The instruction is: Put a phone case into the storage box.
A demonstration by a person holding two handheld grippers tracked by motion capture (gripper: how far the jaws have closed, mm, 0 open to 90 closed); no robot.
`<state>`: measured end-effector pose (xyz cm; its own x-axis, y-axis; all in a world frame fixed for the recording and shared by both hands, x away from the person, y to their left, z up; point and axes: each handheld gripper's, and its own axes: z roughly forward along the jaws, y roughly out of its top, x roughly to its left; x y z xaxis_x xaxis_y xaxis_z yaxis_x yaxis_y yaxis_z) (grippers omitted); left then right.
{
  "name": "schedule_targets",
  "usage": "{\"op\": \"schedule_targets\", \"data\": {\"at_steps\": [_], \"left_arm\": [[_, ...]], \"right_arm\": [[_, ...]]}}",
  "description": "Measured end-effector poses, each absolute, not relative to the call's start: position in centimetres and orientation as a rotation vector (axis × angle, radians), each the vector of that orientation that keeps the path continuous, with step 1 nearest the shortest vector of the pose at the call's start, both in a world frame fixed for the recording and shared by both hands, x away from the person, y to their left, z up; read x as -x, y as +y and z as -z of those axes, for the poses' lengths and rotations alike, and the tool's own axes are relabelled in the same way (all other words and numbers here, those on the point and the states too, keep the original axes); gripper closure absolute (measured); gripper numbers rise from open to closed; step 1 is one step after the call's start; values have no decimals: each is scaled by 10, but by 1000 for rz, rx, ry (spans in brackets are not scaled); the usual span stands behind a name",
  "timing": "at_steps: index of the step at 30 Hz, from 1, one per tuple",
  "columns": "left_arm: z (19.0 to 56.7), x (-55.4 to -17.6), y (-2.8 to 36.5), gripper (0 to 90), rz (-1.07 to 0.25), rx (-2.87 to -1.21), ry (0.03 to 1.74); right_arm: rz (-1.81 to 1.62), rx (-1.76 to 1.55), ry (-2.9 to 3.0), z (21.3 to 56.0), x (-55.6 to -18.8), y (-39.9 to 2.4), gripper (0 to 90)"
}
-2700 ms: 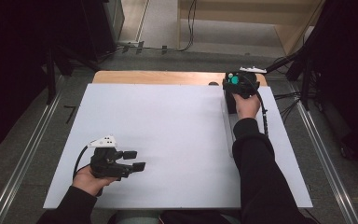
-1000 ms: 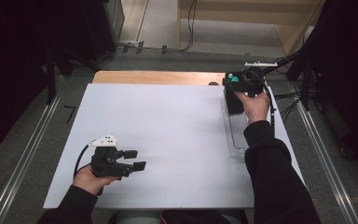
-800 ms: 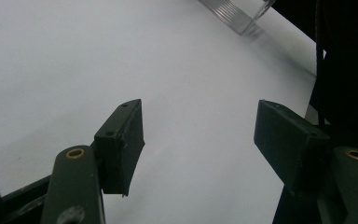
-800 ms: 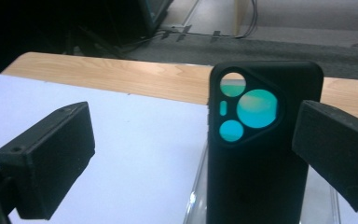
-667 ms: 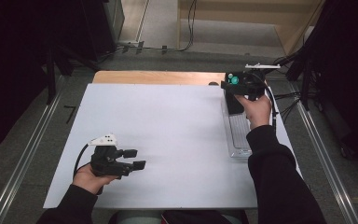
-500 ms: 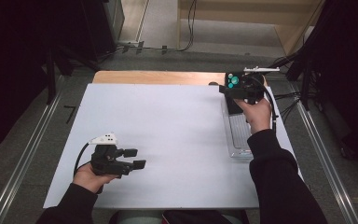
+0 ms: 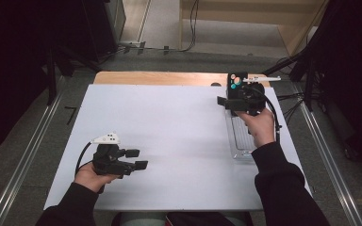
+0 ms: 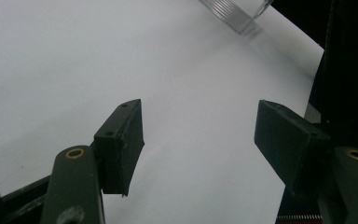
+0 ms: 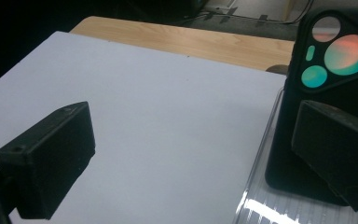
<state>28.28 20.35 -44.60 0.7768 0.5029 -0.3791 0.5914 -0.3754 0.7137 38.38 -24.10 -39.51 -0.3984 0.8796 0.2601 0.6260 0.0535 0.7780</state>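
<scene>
Fingers of the right gripper (image 7: 228, 100) stand wide beside a black phone case (image 9: 331, 74) upright in the clear tray (image 7: 241, 141); left gripper (image 7: 134, 159) idles wide over the bench (image 7: 169, 127). Nothing looks grasped yet.

Brightness: white table cover (image 7: 179, 127) evenly lit and bright; surroundings fall to near black.
Light source: overhead, soft.
Shadows: faint, short, beside the left gripper (image 7: 134, 160).
Glare: white streak on the clear ribbed tray (image 9: 265, 205); coloured reflections in the lens rings of the black phone case (image 9: 340, 51).
Focus: near jaws soft in both gripper views; tray corner (image 8: 240, 11) blurred.
Sharpness: high view slightly grainy.
</scene>
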Motion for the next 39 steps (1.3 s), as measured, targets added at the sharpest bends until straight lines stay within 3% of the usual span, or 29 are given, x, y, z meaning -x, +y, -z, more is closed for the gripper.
{"op": "schedule_targets", "data": {"at_steps": [32,34,39], "left_arm": [[445,-280,205,330,120,-2047,805],[445,-280,206,330,119,-2049,803],[444,-279,207,331,118,-2048,801]], "right_arm": [[-1384,-1328,2296,408,-337,-224,0],[-1396,-1314,2303,410,-333,-224,92],[-1389,-1297,2345,415,-325,-222,108]]}}
